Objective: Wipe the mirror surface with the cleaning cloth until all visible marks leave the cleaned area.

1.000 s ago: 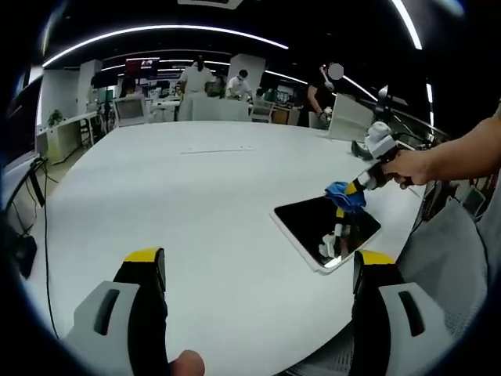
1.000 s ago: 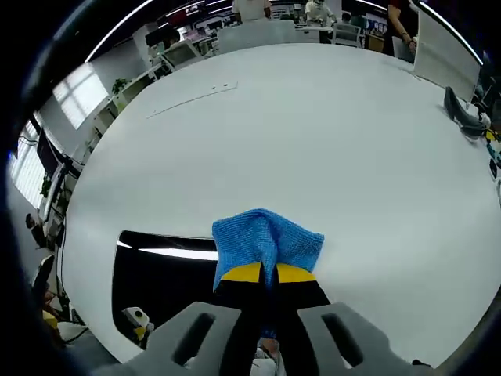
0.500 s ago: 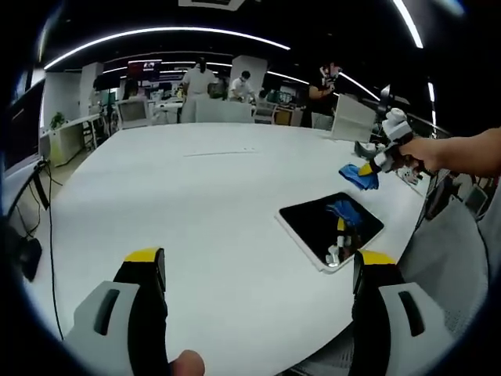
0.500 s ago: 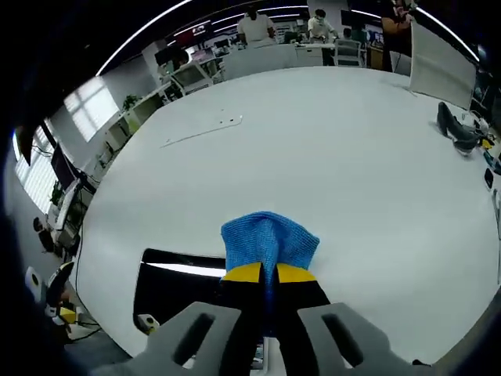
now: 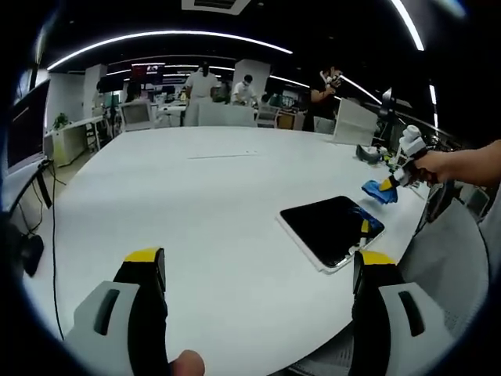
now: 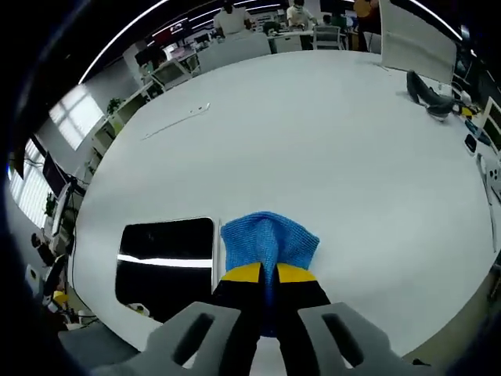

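Right gripper view has the right gripper [image 6: 268, 274] at its foot, its two yellow-tipped black jaws clenched together on one blue knitted cleaning cloth [image 6: 269, 240]; the cloth bunches upward from the tips in a soft, ribbed fold. Just left of the cloth lies one rectangular mirror with a dark glossy face and thin pale rim [image 6: 164, 251], flat on the round white matt table [image 6: 313, 133], a bright strip of ceiling light reflected across it. Half a second ago the cloth overlapped the mirror's near corner in this view; now it sits beside the rim, clear of the glass.

Left gripper view shows the left gripper [image 5: 254, 270] with its two yellow-capped jaws spread wide apart, grasping nothing; a fingertip [image 5: 188, 364] shows at the bottom edge. Beyond them the mirror [image 5: 332, 229] rests near the table's [image 5: 180, 196] right edge, and the right gripper [image 5: 387, 185] with the blue cloth [image 5: 380, 191] is held in a person's hand [image 5: 438, 166] past the mirror's far corner. A second ago the cloth was pressed on the glass; it has since lifted off and drawn away to the right.

Several people stand at desks in the far background [image 5: 205, 78]
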Tool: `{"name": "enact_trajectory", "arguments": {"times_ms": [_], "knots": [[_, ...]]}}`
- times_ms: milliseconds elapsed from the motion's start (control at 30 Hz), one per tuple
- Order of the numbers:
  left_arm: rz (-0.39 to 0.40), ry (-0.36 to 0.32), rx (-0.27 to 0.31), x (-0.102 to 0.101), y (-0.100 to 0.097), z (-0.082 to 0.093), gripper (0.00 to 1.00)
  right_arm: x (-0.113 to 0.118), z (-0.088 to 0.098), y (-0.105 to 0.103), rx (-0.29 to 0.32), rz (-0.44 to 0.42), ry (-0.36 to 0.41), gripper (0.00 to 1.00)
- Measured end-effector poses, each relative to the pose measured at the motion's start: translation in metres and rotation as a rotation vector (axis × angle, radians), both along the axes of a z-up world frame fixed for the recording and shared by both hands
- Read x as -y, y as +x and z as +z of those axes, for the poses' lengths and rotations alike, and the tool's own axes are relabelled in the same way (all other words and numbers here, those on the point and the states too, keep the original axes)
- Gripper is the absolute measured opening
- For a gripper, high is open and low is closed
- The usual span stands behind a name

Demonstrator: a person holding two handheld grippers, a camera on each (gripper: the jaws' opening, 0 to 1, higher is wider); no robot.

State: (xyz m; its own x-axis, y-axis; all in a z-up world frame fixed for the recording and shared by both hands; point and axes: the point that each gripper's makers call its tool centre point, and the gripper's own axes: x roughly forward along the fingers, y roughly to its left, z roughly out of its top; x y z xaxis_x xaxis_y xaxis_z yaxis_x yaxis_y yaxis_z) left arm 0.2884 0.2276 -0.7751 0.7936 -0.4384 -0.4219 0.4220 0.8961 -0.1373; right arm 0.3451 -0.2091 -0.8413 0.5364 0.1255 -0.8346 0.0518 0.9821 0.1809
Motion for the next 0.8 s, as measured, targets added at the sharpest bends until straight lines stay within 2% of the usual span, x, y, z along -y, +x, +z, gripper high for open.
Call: {"name": "enact_trajectory", "arguments": {"times_ms": [367,433,467,500,533,567,633,667,733,800], "knots": [[0.009,0.023,0.005,-0.012,-0.001,0.007,0.99,0.008,-0.024,-0.002,-0.012,-0.001,-0.052,0.00],[0.014,0.023,0.011,-0.013,0.000,0.010,0.99,0.008,-0.029,-0.004,-0.024,0.011,-0.033,0.00],[0.017,0.021,0.015,-0.012,0.000,0.012,0.99,0.005,-0.034,-0.009,-0.041,0.068,-0.025,0.00],[0.019,0.021,0.016,-0.012,0.000,0.012,0.99,0.005,-0.036,-0.010,-0.043,0.074,-0.022,0.00],[0.023,0.021,0.020,-0.014,0.002,0.011,0.99,0.006,-0.032,-0.007,-0.020,0.030,0.003,0.00],[0.026,0.018,0.020,-0.014,0.002,0.011,0.99,0.007,-0.033,-0.008,-0.028,0.027,0.001,0.00],[0.031,0.013,0.018,-0.012,0.001,0.011,0.99,0.006,-0.032,-0.006,-0.003,0.088,-0.021,0.00],[0.031,0.015,0.015,-0.011,0.001,0.008,0.99,0.006,-0.032,-0.006,-0.002,0.086,-0.019,0.01],[0.031,0.015,0.012,-0.010,0.000,0.008,0.99,0.003,-0.030,-0.006,-0.002,0.061,0.022,0.04],[0.036,0.008,0.016,-0.010,0.001,0.009,0.99,-0.002,-0.023,0.000,0.045,0.081,0.041,0.20]]}}
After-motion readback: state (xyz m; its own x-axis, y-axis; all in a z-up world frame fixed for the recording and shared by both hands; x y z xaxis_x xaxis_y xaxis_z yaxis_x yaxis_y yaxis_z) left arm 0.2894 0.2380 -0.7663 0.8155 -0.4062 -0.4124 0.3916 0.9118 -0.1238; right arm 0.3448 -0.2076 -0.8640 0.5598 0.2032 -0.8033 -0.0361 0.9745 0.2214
